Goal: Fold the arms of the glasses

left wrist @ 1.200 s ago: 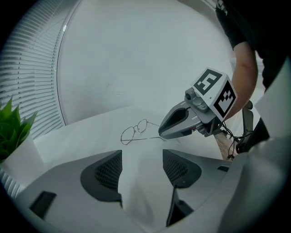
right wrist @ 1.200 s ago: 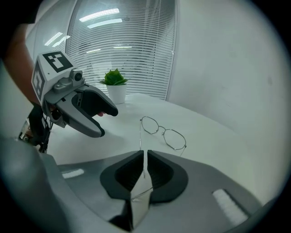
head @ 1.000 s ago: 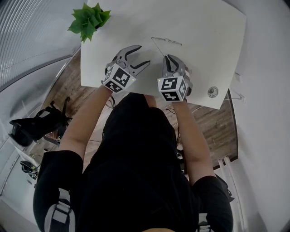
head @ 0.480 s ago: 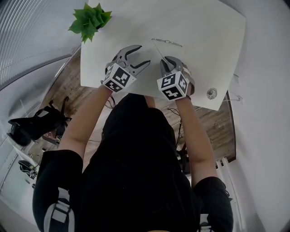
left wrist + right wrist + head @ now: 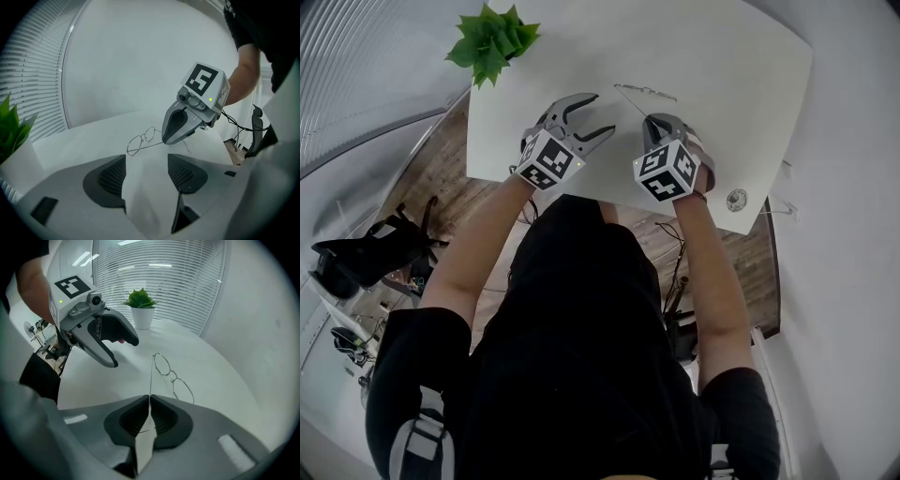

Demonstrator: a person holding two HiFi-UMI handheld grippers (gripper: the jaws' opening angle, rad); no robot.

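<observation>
Thin wire-rimmed glasses (image 5: pixel 645 92) (image 5: pixel 140 140) (image 5: pixel 173 376) lie on the white table (image 5: pixel 722 75), lenses toward the far side. One arm runs back from the frame toward me. My right gripper (image 5: pixel 654 122) (image 5: pixel 149 399) points steeply down and is shut on that arm's end; its jaws have just closed further, with the thin wire pinched between the pads. The second arm shows faintly past the right gripper (image 5: pixel 180 126). My left gripper (image 5: pixel 595 112) (image 5: pixel 146 164) (image 5: pixel 123 352) stands open to the left of the glasses, nothing between its fingers.
A green plant in a white pot (image 5: pixel 490 42) (image 5: pixel 140 305) stands at the table's far left corner. A round cable port (image 5: pixel 737 199) sits near the table's right front edge. Window blinds run behind the table. A dark chair (image 5: pixel 366 253) stands on the floor at the left.
My right gripper has rolled, turning its marker cube, and shifted slightly right while staying at the glasses' arm. The left gripper has stayed where it was.
</observation>
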